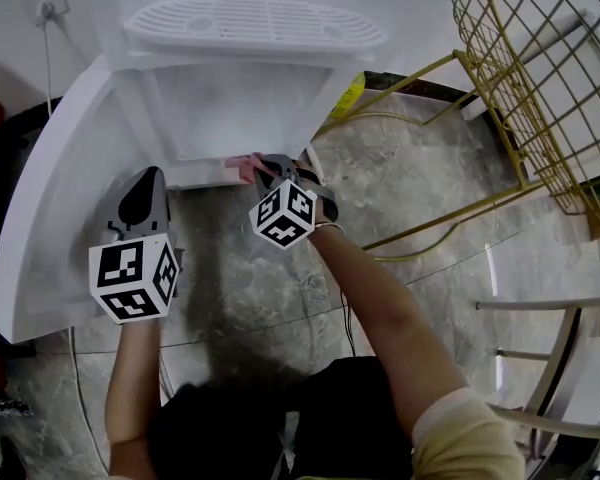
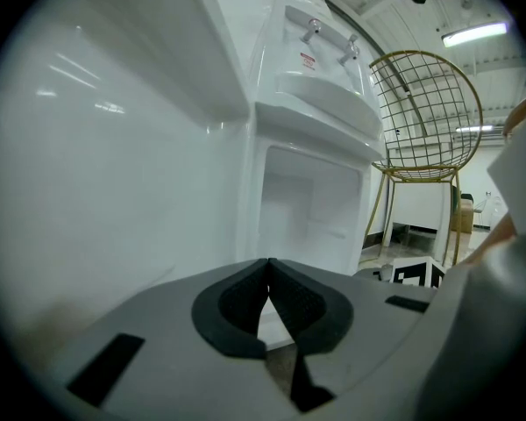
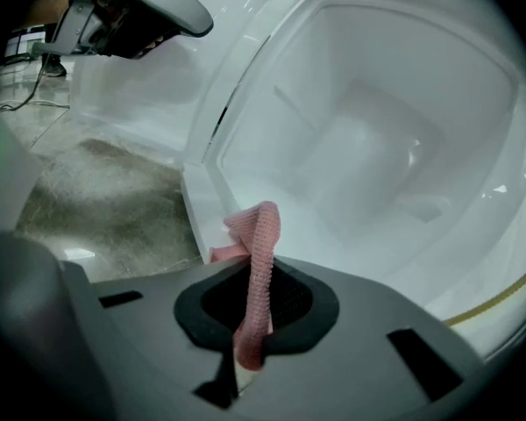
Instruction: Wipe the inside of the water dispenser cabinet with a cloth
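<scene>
The white water dispenser stands with its cabinet door swung open to the left. Its empty white cabinet faces the right gripper view. My right gripper is shut on a pink cloth and sits at the cabinet's bottom front edge; the cloth pokes out toward the opening. My left gripper is shut and holds nothing, beside the inner face of the open door. The cabinet shows ahead in the left gripper view.
A gold wire chair stands at the right, its legs reaching over the marble floor. A wall socket with a cable is at the upper left. Another chair frame stands at the lower right.
</scene>
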`<state>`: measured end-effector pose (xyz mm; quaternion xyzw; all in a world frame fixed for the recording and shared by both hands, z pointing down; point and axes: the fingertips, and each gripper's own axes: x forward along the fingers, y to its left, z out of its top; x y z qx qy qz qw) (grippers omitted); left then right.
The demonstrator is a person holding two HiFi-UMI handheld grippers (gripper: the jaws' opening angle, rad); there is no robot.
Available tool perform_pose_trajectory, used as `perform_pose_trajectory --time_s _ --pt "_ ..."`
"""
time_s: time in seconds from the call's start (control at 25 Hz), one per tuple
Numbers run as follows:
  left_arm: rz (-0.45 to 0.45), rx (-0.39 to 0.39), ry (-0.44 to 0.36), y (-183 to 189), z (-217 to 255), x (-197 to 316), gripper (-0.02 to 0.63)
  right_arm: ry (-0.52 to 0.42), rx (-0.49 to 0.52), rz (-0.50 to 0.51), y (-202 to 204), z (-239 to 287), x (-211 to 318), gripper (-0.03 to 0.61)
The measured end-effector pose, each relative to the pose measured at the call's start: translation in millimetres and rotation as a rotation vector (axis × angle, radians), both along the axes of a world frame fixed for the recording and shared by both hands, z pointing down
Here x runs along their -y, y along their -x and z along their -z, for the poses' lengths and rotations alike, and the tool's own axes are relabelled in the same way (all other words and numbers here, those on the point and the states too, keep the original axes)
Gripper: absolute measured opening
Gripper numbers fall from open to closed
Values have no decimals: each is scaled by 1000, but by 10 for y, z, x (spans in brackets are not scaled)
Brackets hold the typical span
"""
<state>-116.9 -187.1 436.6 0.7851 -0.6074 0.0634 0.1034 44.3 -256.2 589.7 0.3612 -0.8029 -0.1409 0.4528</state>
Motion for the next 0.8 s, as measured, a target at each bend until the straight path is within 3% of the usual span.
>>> perform_pose_trajectory --time_s 0.8 --pt "5 -8 -7 10 59 -25 2 -15 48 -244 -698 106 131 26"
